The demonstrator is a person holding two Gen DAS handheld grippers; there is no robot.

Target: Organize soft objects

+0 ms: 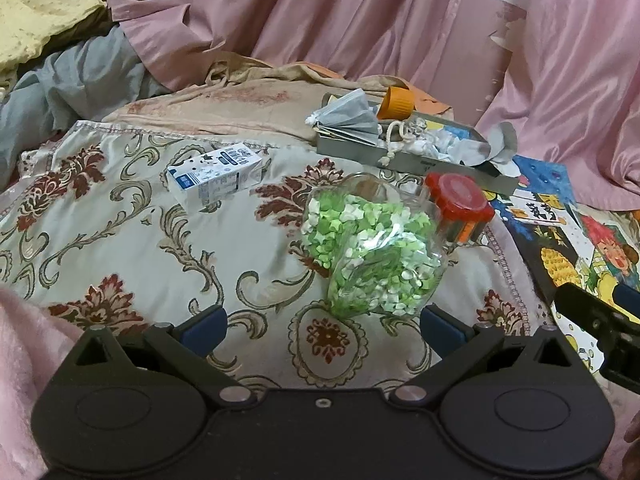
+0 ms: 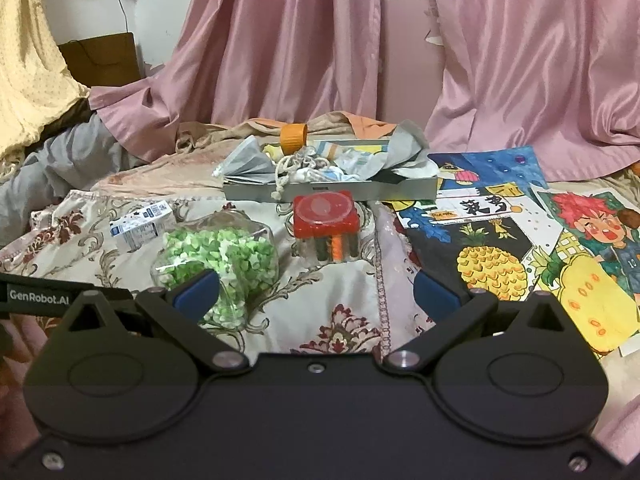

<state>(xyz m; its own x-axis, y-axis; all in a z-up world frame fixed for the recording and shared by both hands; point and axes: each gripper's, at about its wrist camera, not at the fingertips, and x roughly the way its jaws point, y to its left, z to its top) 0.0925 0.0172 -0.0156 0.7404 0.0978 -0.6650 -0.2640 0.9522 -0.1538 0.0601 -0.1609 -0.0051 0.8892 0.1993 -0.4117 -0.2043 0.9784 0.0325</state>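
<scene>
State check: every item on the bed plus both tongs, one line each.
left tongs: open, empty
right tongs: open, empty
heart jar: lying on its side, full of green and white stars
red-lid container: upright, lid on
milk carton: lying flat
tray: heaped with cloths and cord
orange cap: on tray's far edge

Curtains: we see pink satin curtains (image 2: 304, 40) draped across the back, pooling onto the bed.
Bedspread: a cream floral bedspread (image 1: 120, 240) with dark red blossoms lies under everything.
Carton: a small blue-and-white carton (image 1: 214, 178) lies on its side — apart from the rest.
Paintings: we note bright paintings (image 2: 520, 240) spread flat at the right — a pineapple, a red-haired figure.
Blanket: a yellow dotted blanket (image 2: 28, 60) hangs at far left.
</scene>
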